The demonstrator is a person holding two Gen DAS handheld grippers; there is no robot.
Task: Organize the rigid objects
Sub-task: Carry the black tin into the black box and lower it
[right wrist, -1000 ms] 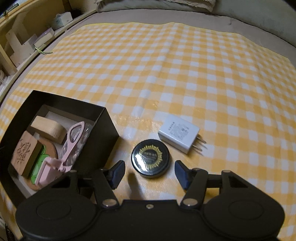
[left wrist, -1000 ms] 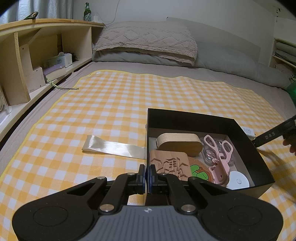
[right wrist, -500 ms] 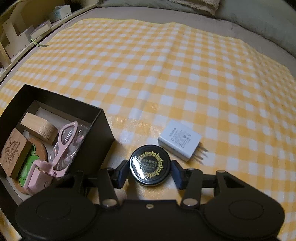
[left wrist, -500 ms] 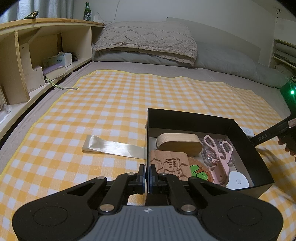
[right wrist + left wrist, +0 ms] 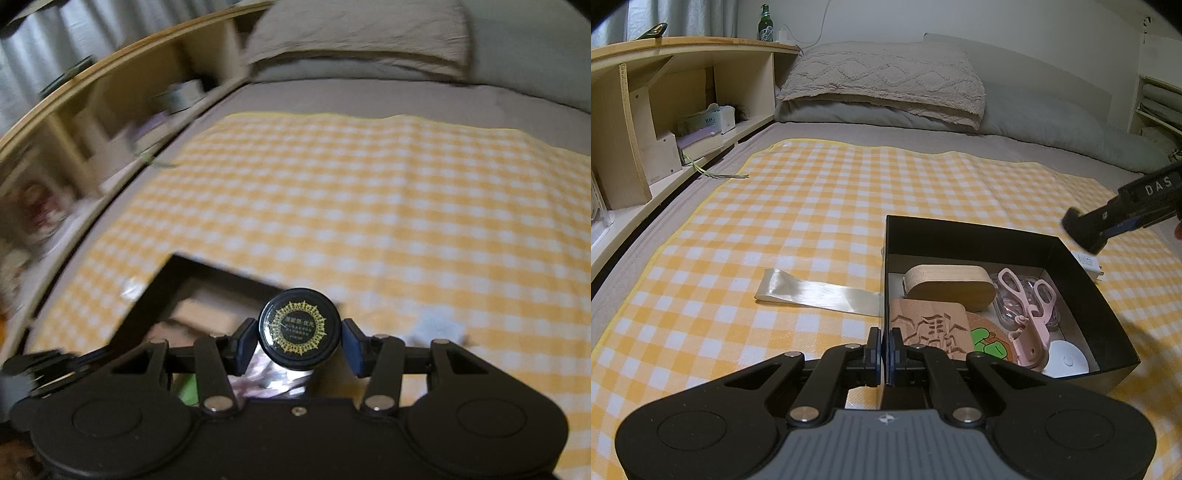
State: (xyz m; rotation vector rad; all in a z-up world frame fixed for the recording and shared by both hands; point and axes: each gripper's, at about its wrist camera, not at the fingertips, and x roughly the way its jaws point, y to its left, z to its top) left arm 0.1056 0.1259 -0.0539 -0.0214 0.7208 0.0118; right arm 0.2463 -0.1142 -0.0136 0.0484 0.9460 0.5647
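A black open box (image 5: 1004, 236) sits on the yellow checked cloth. It holds a wooden oval case (image 5: 949, 288), a carved wooden block (image 5: 931, 332), pink scissors (image 5: 1030, 314), a green coaster and a white disc. My left gripper (image 5: 885, 350) is shut on the box's near left wall. My right gripper (image 5: 299, 339) is shut on a round black tin (image 5: 299, 328) with a gold pattern and holds it in the air above the box's right edge (image 5: 177, 280). The right gripper also shows in the left wrist view (image 5: 1086, 232), beyond the box.
A white charger (image 5: 1087, 260) lies on the cloth behind the box's right side, blurred in the right wrist view (image 5: 436, 325). A strip of clear tape (image 5: 820, 293) lies left of the box. A wooden shelf unit (image 5: 646, 122) stands on the left, pillows (image 5: 886, 85) at the back.
My right gripper closed on the black tin and lifted it off the cloth, swinging up and toward the box. The left gripper stayed still on the box wall.
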